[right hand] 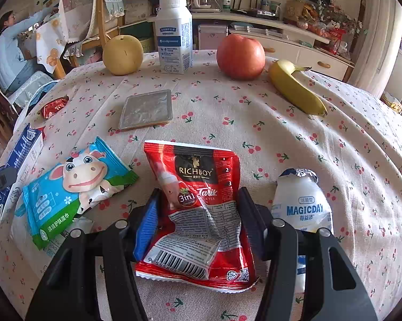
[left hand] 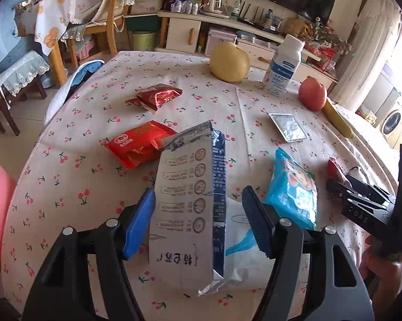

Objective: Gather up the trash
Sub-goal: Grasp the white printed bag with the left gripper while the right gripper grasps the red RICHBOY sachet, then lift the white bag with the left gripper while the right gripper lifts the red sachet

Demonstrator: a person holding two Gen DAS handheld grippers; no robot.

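Two claws over wrappers on the desk (right hand: pixel 294 139)

Left claw (left hand: pixel 198 214) gapes around the milk carton (left hand: pixel 190 208); right claw (right hand: pixel 198 214) straddles the red sachet (right hand: pixel 198 208), grip unclear.

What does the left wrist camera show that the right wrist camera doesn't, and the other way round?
Only the left wrist view: the orange-red snack packet beside the milk carton's top, and the left gripper with its jaws around that carton.

Only the right wrist view: the Magicday drink bottle and the whole Richboy tea sachet between the right gripper's jaws.

Both: milk carton, blue wet-wipes pack, silver foil packet, pear, apple, banana, white bottle.
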